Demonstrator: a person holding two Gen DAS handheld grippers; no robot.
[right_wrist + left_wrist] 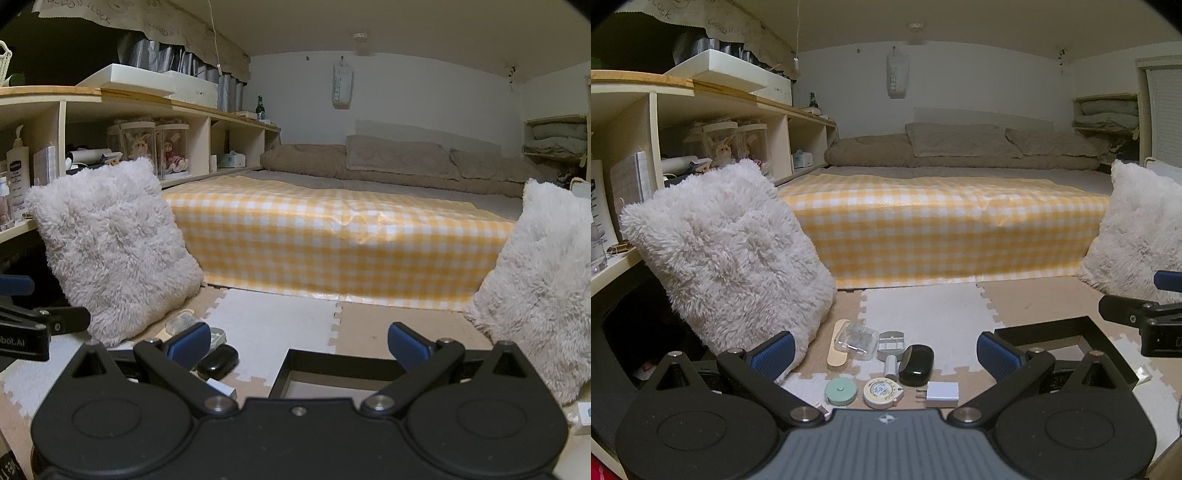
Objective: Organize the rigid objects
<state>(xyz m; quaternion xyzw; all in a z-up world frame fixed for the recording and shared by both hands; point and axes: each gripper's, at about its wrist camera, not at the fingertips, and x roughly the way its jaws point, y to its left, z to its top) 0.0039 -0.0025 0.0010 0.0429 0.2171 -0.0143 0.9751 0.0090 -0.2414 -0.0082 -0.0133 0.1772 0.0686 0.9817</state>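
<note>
Between left tool [884,352] fingers: small items [886,363], untouched

In the right wrist view, the blue finger pad [188,345] covers most of the grey compartment case [218,336] at lower left, and the black tray [291,363] runs under the gripper body. The right pillow [1141,225] is cut by the left view's right edge.

A bedroom in a home: a low bed [945,221] with a yellow checked cover, pillows [960,142] at the wall, fluffy cushions [731,251], foam floor mats [923,314], cluttered shelves [701,122].
</note>
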